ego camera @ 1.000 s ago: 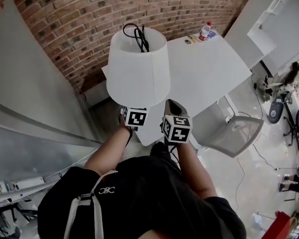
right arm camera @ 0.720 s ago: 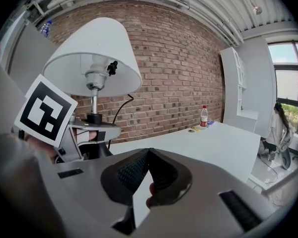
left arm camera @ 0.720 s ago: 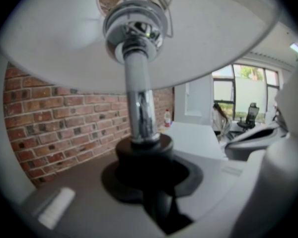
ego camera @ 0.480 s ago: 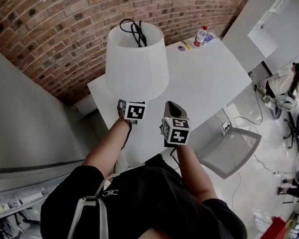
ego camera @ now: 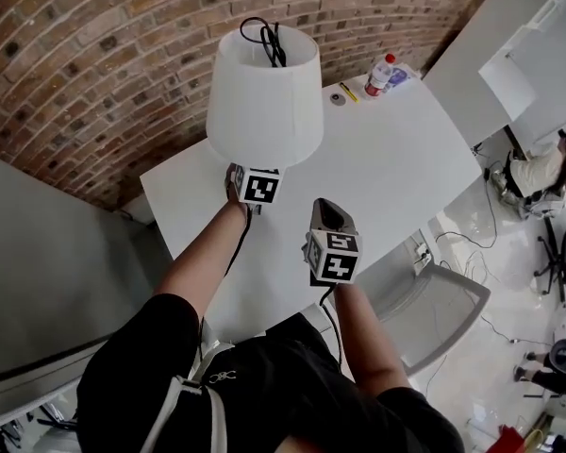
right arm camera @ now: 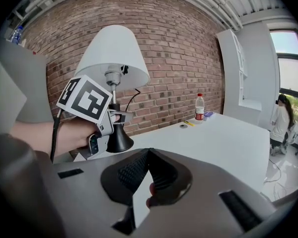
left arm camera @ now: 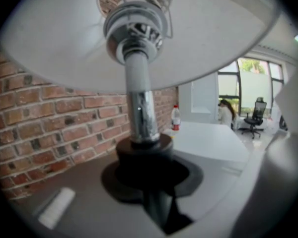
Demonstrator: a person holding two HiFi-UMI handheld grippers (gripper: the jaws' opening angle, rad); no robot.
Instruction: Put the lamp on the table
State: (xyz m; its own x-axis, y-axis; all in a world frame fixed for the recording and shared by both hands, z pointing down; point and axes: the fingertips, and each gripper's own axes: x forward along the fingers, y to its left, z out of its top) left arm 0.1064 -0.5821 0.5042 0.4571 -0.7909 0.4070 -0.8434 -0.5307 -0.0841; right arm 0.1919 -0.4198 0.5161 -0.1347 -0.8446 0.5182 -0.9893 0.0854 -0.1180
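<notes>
1. Head view: nearest is the person's black top (ego camera: pixel 283 394), with both forearms reaching out over the near edge of a white table (ego camera: pixel 406 168).
2. A grey mesh chair (ego camera: pixel 443 310) stands at the table's near right side.
3. The right gripper (right arm camera: pixel 146 155) hangs over the near part of the table, well apart from the lamp. Its jaw tips meet in a point with nothing between them.
4. A little farther and to the left, the left gripper (right arm camera: pixel 118 117) has its jaws closed on the lamp (ego camera: pixel 264 88). They clasp the foot of the chrome stem (left arm camera: pixel 141 108), just above the black cone-shaped base (right arm camera: pixel 120 139).
5. The lamp stands upright in that grip, over the left part of the table. Whether the base touches the tabletop cannot be told.
6. Its white shade (right arm camera: pixel 113 51) spreads above the left gripper's marker cube, and a black cord (ego camera: pixel 264 41) lies bundled in the shade's open top.
7. At the table's far edge a small round thing (ego camera: pixel 337 98) and a yellow pen-like thing (ego camera: pixel 347 91) lie side by side. Just right of them stands a clear bottle (ego camera: pixel 382 72) with a red cap.
8. A red brick wall (ego camera: pixel 94 55) runs behind the table.
</notes>
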